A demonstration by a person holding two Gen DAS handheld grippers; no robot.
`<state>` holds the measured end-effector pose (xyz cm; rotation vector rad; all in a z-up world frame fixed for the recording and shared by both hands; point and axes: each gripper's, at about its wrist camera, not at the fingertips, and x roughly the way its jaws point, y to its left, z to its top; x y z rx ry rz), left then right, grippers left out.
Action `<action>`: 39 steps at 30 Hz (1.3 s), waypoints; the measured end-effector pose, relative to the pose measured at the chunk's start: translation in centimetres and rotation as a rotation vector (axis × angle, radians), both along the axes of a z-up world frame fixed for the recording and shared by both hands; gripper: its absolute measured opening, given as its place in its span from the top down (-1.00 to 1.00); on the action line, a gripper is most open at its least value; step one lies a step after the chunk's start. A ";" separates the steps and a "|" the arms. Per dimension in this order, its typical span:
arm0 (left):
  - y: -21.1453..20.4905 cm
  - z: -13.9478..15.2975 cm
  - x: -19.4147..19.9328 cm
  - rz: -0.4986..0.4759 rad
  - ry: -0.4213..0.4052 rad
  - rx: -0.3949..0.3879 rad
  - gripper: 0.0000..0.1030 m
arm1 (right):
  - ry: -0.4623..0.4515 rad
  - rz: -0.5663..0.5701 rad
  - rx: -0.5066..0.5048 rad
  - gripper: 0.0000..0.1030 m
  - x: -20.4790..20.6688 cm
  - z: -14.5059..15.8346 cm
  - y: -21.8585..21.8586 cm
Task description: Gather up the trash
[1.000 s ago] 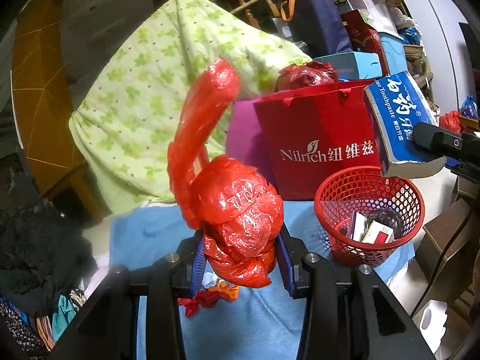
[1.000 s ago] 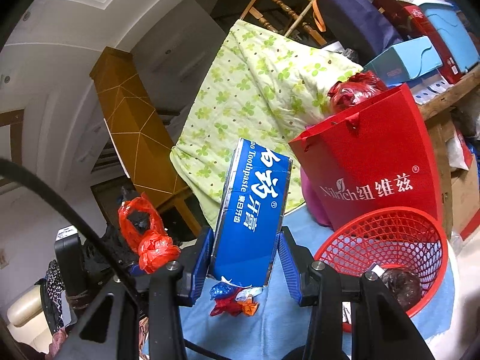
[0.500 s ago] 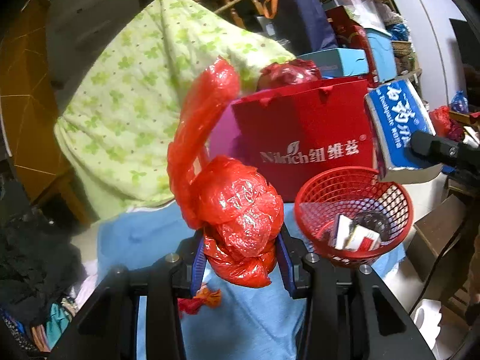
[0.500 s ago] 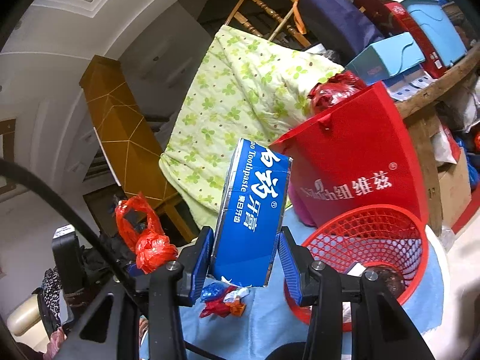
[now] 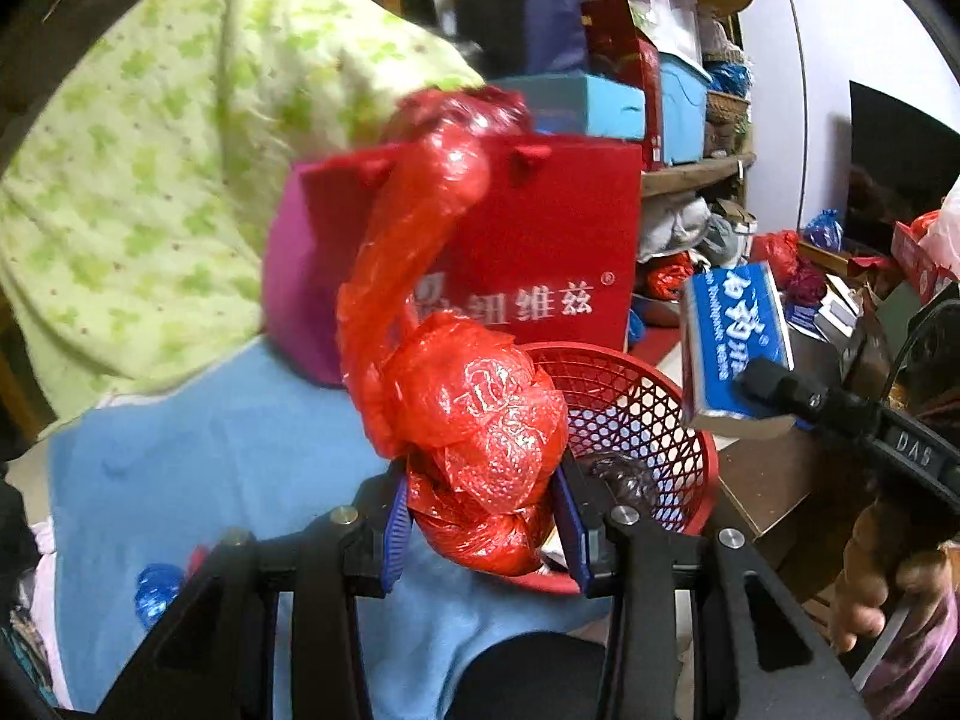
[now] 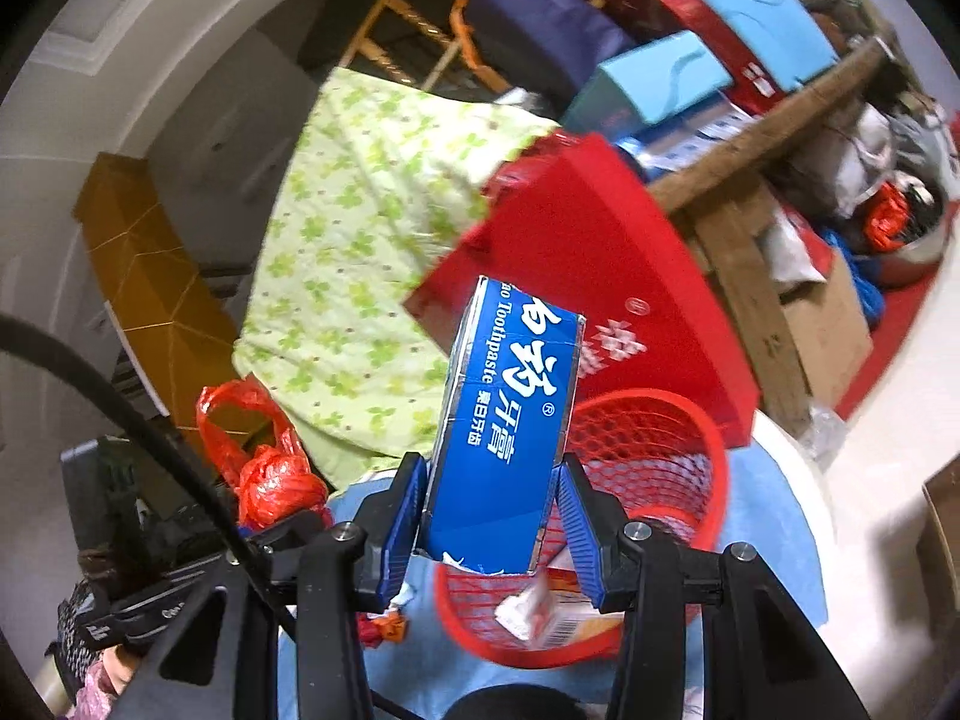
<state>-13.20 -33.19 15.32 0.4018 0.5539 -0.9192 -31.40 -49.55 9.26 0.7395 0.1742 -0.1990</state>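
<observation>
My left gripper (image 5: 483, 516) is shut on a knotted red plastic bag (image 5: 480, 420) and holds it just left of the red mesh basket (image 5: 648, 396); the bag also shows in the right wrist view (image 6: 270, 474). My right gripper (image 6: 489, 516) is shut on a blue toothpaste box (image 6: 504, 426) held above the red mesh basket (image 6: 660, 456); the box also shows in the left wrist view (image 5: 732, 342). The basket holds a few pieces of trash, among them a white and red packet (image 6: 534, 612).
The basket stands on a blue cloth (image 5: 210, 450). A red paper bag (image 5: 540, 240) and a purple bag (image 5: 300, 276) stand behind it. A green flowered quilt (image 5: 150, 150) lies at the left. Candy wrappers (image 6: 384, 627) lie on the cloth. Cluttered shelves (image 6: 750, 120) are at the right.
Both grippers have moved closer to the basket with their loads. The toothpaste box now hangs over the basket, and the red plastic bag sits at its left rim.
</observation>
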 end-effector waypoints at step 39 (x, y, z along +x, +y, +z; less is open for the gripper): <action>31.7 -8.7 7.7 0.649 0.089 -0.039 -0.32 | 0.092 0.508 -0.105 -0.28 15.6 3.2 15.3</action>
